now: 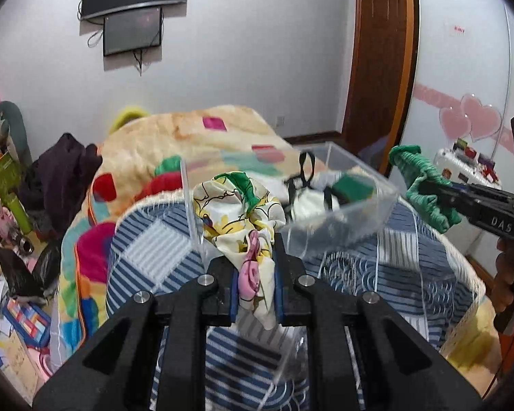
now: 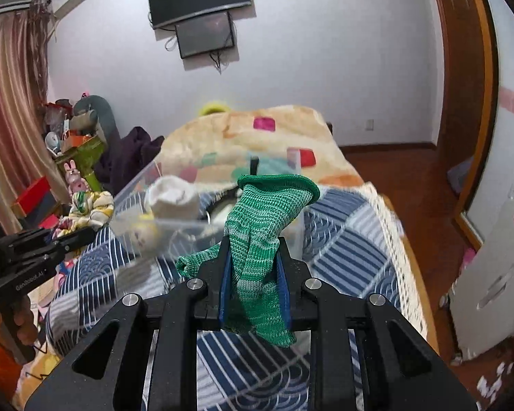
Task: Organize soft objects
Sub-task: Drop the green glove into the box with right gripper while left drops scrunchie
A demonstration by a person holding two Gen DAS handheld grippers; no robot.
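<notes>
two fisheye views over a bed in a cluttered bedroom. in the left wrist view, the left gripper [image 1: 256,274] fills the bottom centre of the frame, its two blue-padded fingers pressed onto a crumpled floral cloth [image 1: 240,205], white and yellow with pink and green patches, which bunches up above the fingertips at the centre. just behind the cloth sits a clear plastic bin [image 1: 359,212] on a blue striped quilt [image 1: 154,257]; inside it, right of centre, lie a white soft item with black straps [image 1: 311,198] and a green block-shaped item [image 1: 354,188], both blurred. at the right edge the right gripper [image 1: 428,188] reaches in, pinching a green knit sock [image 1: 425,185] beside the bin's right side.

in the right wrist view, that gripper sits at bottom centre, fingers clamped on the green sock, whose open cuff stands up at the centre of the frame. the bin lies behind it, left of centre, holding a white sock-like bundle [image 2: 173,197]. at the left edge the other gripper holds the floral cloth near the bin's left side. a patchwork blanket [image 2: 257,137] covers the far end of the bed, and two dark screens [image 2: 202,10] hang on the wall at the top.
</notes>
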